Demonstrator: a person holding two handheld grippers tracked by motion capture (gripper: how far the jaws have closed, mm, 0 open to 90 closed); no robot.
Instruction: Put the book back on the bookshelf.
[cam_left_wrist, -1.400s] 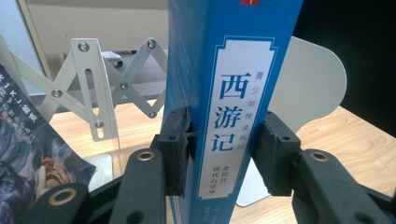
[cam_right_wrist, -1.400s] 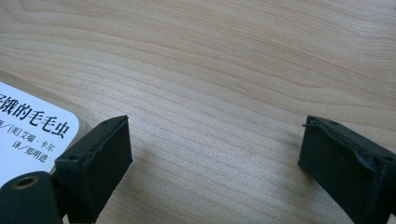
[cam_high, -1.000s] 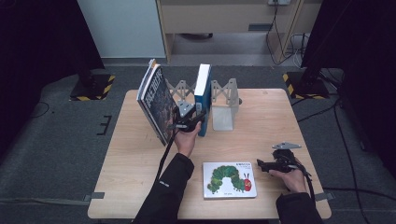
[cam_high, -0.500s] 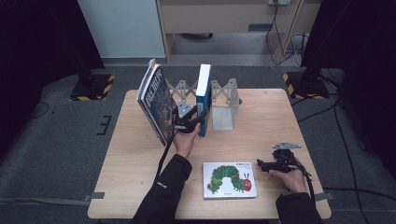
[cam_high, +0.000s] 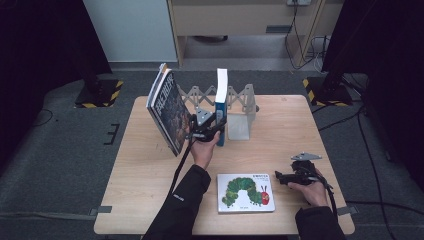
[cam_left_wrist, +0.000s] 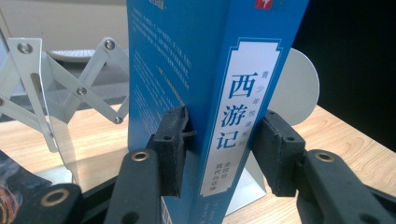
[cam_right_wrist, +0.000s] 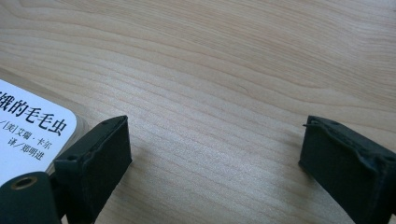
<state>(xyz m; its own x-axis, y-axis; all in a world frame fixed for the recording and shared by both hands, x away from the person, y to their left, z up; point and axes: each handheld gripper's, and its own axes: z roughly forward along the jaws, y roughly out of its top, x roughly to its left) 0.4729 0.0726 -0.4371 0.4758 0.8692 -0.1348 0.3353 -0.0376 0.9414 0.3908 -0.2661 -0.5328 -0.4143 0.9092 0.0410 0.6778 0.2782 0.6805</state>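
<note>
Stillness marks the last second: in the high view the blue book (cam_high: 221, 106) stands upright in the same slot of the folding metal rack (cam_high: 239, 102) as a moment ago, the dark book (cam_high: 168, 113) leans at the same tilt at the rack's left end, and neither hand has shifted; nothing has changed, which suggests the placing of the blue book is at its settling point, with release the likely next step and not yet begun.

Left gripper (cam_high: 218, 120) is clamped on the blue book's spine; the left gripper view shows what the high view cannot, namely both pads (cam_left_wrist: 170, 144) pressed against the book (cam_left_wrist: 196, 70) on either side of the white title label, the rack's scissor struts (cam_left_wrist: 60, 79) just beside it on one side and a pale rounded divider plate (cam_left_wrist: 301, 86) behind it on the other; whether the book's foot rests fully on the rack base I cannot tell.

Right gripper (cam_high: 284, 178) rests low on the wooden table (cam_high: 325, 125) near its front right corner, jaws spread wide with nothing between them; the right gripper view gives bare wood grain between the pads (cam_right_wrist: 100, 149) and a white corner of the caterpillar book (cam_right_wrist: 32, 133) just beside one pad, while the high view shows that book (cam_high: 245, 192) lying flat, cover up, between the two forearms, apart from the rack.
</note>
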